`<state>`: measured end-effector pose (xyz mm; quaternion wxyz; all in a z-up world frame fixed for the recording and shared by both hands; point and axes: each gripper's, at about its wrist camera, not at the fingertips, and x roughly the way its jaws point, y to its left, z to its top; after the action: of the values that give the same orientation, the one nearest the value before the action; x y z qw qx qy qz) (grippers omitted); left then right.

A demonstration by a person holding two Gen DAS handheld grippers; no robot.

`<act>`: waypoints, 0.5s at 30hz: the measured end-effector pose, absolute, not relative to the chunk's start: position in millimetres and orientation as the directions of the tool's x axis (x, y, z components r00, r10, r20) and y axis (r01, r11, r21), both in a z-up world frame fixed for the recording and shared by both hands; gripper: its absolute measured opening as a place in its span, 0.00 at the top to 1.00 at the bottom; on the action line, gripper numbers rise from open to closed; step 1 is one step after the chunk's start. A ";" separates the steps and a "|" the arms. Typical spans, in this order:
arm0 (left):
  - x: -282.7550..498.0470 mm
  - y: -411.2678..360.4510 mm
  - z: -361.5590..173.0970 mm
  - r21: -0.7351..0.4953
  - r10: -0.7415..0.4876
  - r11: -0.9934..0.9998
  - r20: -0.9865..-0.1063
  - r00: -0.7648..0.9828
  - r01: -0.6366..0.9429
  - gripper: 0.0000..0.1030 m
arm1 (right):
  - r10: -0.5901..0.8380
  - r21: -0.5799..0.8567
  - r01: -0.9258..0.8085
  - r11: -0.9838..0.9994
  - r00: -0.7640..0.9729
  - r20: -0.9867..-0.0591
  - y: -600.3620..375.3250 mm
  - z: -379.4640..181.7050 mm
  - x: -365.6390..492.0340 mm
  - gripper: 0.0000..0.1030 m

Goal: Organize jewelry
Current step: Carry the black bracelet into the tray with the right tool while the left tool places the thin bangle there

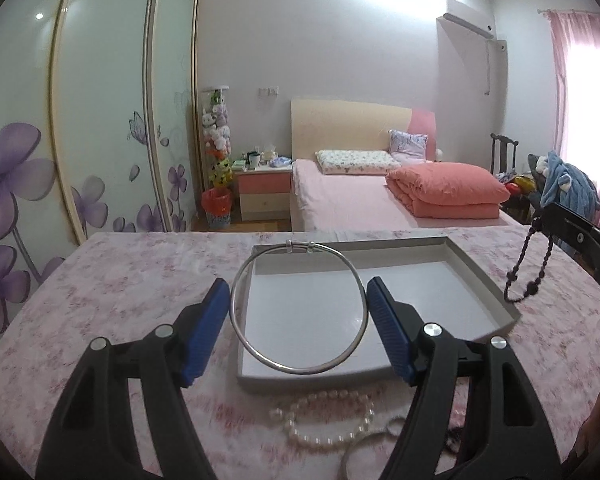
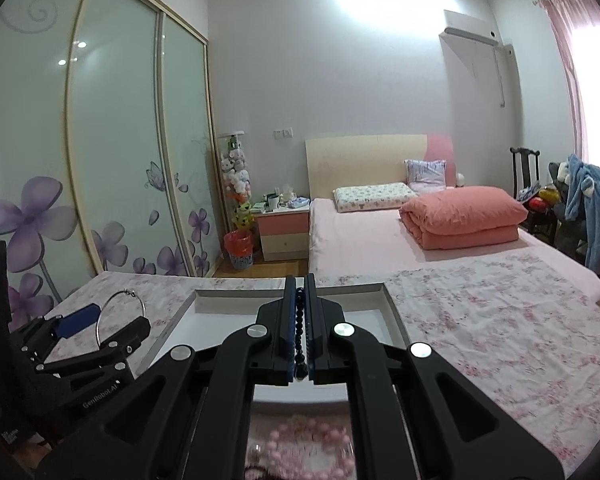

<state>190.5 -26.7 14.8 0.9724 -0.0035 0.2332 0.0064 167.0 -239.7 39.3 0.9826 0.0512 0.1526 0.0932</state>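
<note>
My left gripper (image 1: 298,284) is shut on a thin silver bangle (image 1: 300,371), its blue pads pressing the ring's two sides. The bangle hangs upright over a shallow white tray (image 1: 440,272) on the floral cloth. My right gripper (image 2: 299,280) is shut on a string of dark beads (image 2: 299,320) over the same tray (image 2: 372,320). In the left wrist view that dark string (image 1: 532,280) dangles from the right gripper (image 1: 544,216) past the tray's right rim. The right wrist view shows the left gripper (image 2: 116,320) with the bangle (image 2: 120,294) at left.
On the cloth in front of the tray lie a white pearl bracelet (image 1: 324,436), another silver ring (image 1: 364,444) and a pink bead bracelet (image 2: 300,448). Beyond the table are a bed with a folded pink quilt (image 1: 448,192), a nightstand (image 1: 264,192) and sliding wardrobe doors (image 1: 100,120).
</note>
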 end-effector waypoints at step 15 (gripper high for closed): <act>273.1 -27.4 -27.1 -0.010 -0.016 1.000 -0.588 0.809 0.013 0.33 | 0.240 0.217 -0.150 0.965 0.839 -0.489 -231.5 -5.6 261.1 0.95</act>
<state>273.1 -27.4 -27.1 0.9510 -0.0027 0.3091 -0.0077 261.1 -231.5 -5.6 0.9550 0.0855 0.2649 0.1020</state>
